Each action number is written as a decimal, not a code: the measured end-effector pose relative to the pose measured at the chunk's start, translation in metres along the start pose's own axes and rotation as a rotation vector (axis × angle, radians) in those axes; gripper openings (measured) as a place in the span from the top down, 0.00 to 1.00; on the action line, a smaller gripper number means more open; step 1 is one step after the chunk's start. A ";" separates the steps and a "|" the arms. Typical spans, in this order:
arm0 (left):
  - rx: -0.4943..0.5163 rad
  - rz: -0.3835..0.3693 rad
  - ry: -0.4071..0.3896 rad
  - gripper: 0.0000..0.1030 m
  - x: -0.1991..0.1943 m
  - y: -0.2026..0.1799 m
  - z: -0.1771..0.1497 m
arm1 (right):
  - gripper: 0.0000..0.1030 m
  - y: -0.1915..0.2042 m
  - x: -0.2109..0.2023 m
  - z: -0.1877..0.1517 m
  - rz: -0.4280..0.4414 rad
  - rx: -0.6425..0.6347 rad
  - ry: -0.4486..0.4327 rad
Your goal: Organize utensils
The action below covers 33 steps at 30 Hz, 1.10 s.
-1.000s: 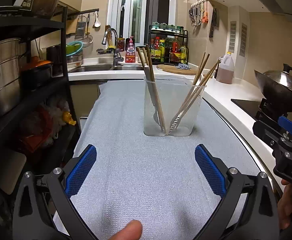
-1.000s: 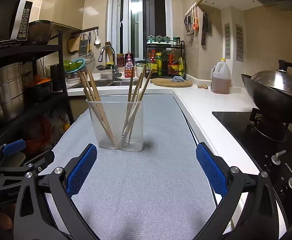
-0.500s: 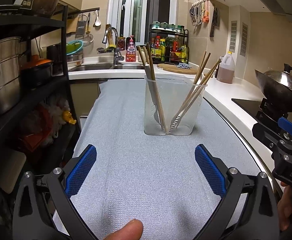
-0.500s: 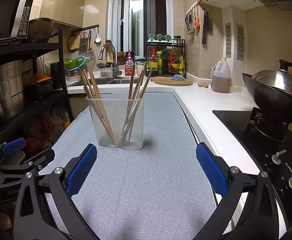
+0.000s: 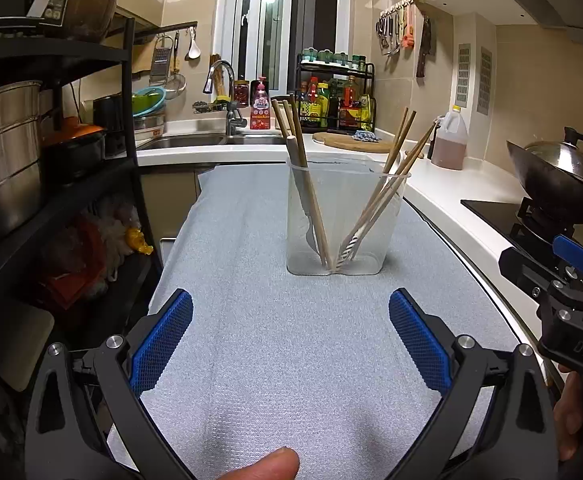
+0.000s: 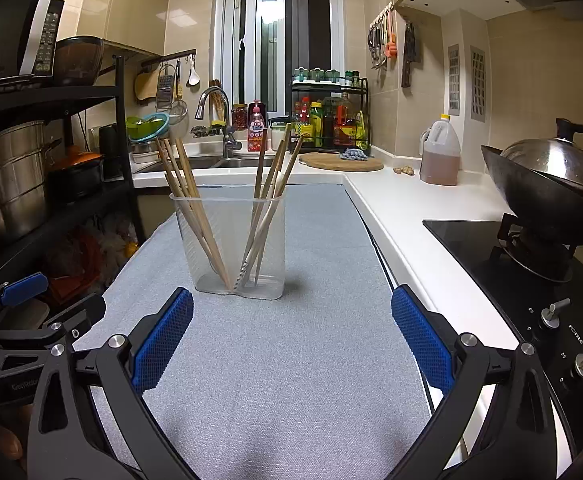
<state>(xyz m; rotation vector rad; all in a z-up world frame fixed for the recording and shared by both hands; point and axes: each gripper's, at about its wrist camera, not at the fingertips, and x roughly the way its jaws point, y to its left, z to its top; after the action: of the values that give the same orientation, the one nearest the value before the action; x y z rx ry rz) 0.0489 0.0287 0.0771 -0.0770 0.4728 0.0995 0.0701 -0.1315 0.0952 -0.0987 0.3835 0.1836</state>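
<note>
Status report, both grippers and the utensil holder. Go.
Left gripper open, empty. Right gripper open, empty. Clear holder upright on grey mat, chopsticks inside. Nothing in the way.

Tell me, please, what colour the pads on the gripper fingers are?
Blue, with a fine mesh texture; the pads show best in the right wrist view.

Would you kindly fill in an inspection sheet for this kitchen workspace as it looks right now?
Surface: grey mat covering the counter, bare apart from the holder.
Job's things: clear two-compartment utensil holder upright on the mat; chopsticks lean in one compartment, chopsticks and a fork in the other.
Clutter: nothing seen on the mat.
Grippers: left gripper and right gripper both open, empty, short of the holder.
Cables: nothing seen.
Surroundings: sink, spice rack, oil jug, wok on the stove, black shelf with pots.
</note>
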 end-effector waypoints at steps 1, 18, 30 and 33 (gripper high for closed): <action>-0.002 0.001 -0.001 0.07 0.000 0.001 0.000 | 0.05 0.000 0.000 0.001 -0.001 0.000 0.000; 0.001 0.005 -0.013 0.07 -0.003 0.001 0.000 | 0.05 -0.002 0.000 0.001 -0.008 0.003 0.004; 0.006 0.005 -0.023 0.07 -0.005 -0.001 -0.001 | 0.05 -0.002 0.000 0.001 -0.007 0.002 0.005; 0.004 0.001 -0.025 0.07 -0.005 0.000 -0.001 | 0.05 -0.002 0.001 0.001 -0.007 0.004 0.004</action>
<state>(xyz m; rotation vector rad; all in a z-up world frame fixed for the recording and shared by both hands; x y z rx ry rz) 0.0443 0.0279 0.0784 -0.0716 0.4477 0.1006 0.0714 -0.1331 0.0956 -0.0965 0.3872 0.1755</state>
